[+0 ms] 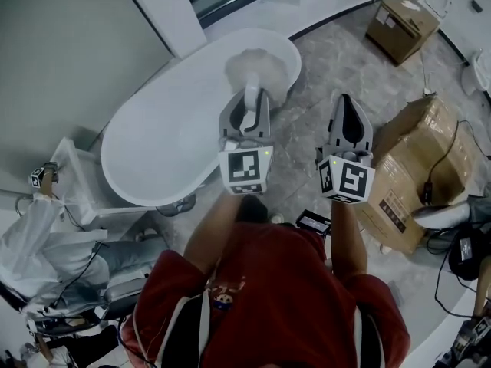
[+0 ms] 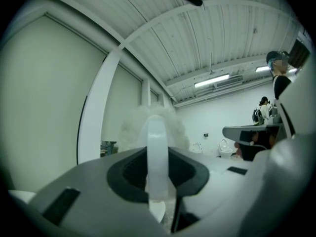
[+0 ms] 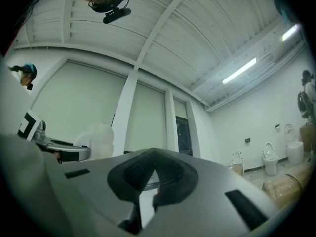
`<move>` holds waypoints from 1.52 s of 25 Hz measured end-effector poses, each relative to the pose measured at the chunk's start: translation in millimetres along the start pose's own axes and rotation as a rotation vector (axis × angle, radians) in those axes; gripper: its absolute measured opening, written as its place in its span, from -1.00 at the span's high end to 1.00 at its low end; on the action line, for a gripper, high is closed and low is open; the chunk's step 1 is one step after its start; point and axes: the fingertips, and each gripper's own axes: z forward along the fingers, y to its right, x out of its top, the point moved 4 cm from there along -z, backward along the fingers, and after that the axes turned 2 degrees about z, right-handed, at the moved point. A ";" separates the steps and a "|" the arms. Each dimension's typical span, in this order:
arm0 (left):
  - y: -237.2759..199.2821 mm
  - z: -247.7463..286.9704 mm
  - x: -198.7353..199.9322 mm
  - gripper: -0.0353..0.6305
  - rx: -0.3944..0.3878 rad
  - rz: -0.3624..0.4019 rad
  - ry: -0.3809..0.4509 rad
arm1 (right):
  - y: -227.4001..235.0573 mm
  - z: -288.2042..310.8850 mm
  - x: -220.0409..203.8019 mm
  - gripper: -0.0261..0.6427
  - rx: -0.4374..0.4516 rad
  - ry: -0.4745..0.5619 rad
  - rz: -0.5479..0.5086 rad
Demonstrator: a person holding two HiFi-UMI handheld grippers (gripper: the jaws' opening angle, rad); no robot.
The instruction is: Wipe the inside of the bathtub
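Bathtub at left, below and ahead of person. Left gripper clamped on thin white handle of fluffy duster; head over tub's right end, contact unclear. Risk: handle pivots in jaws under wiping pressure, head skids. Right gripper jaws together, empty, over floor. Cardboard box and cables on right: likely snag risk when stepping.

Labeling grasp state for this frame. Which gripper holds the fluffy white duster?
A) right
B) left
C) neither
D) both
B: the left gripper is clamped on the white handle of the duster, while the right gripper has its jaws together with nothing between them.
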 end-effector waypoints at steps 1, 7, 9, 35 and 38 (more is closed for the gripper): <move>2.0 5.5 -2.5 0.61 -0.002 0.001 -0.002 | 4.7 4.1 -3.3 0.89 -0.004 -0.004 0.002; 16.2 40.0 -15.2 0.61 -0.015 0.004 -0.001 | 30.9 25.2 -21.3 0.89 -0.016 -0.014 0.003; 17.6 54.5 -18.4 0.61 -0.021 0.004 0.005 | 36.4 37.0 -27.0 0.89 -0.016 -0.015 -0.002; -164.4 299.9 -86.5 0.61 0.034 -0.073 -0.042 | -27.7 352.6 -103.6 0.89 0.095 -0.046 -0.051; -174.2 318.3 -95.6 0.61 0.034 -0.086 -0.051 | -28.4 373.6 -111.5 0.89 0.090 -0.051 -0.050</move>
